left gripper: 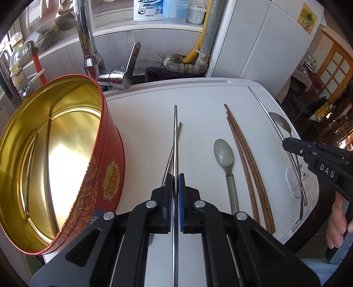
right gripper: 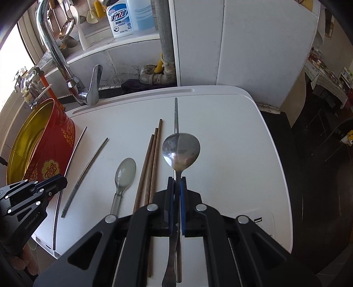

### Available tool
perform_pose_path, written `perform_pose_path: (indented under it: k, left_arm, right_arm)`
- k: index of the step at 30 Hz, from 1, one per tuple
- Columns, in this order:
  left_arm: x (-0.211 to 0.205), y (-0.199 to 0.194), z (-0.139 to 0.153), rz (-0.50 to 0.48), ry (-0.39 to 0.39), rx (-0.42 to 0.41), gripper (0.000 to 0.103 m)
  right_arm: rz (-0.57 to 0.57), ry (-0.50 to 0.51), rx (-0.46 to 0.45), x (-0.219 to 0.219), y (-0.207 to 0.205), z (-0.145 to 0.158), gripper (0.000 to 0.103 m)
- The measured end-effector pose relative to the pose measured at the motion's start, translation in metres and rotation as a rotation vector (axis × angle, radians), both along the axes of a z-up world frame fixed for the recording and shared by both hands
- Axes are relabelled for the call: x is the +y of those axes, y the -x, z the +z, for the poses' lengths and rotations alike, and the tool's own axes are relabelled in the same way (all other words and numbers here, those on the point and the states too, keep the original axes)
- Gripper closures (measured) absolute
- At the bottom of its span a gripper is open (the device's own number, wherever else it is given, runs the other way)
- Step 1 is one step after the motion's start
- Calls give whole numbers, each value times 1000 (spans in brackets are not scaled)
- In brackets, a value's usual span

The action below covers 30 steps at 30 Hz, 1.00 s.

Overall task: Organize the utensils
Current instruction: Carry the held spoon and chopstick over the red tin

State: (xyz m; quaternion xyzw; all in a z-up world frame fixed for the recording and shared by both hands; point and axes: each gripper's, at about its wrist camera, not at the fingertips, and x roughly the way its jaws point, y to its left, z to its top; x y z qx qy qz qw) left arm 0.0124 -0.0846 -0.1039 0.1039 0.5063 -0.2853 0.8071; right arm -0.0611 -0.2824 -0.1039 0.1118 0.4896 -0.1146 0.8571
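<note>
My left gripper is shut on a steel chopstick, held just above the white board; a second steel chopstick lies under it. My right gripper is shut on a steel spoon, with another steel chopstick beneath it. The red tin with a gold inside stands at the left and holds chopsticks. A grey plastic spoon and wooden chopsticks lie between the grippers. The left gripper also shows in the right wrist view, the right gripper in the left.
A chrome faucet stands behind the tin at the sink. A detergent bottle sits on the back ledge. Pipes run down the back wall. The board's right edge drops off to a dark floor.
</note>
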Motion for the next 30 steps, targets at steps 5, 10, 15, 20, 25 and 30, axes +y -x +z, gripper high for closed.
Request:
perform_pose_path:
  k: [5,10,15,20,25,30]
  left_arm:
    - [37,-1,50,53,71,-82,98]
    - [98,-8,93,141,107,-164,98]
    - [161,-23,106,220,115,-198,98]
    - [206,-49,103,256,137,-178,98]
    - [224,-75,100,231,165,-158,98]
    - [222,-102,95,199,192,-130,98]
  right_arm:
    - [102,-18,-88,38,-3,36,97]
    - [231,-70,-166,97,-22,70,97]
    - [327,-81,-193,161,-53,85,97]
    - [365,-77,-176,211,-84,88,97]
    - [353,-64,-153,238,-110,90,97]
    - [339,-57,-126,253,-136,88,97]
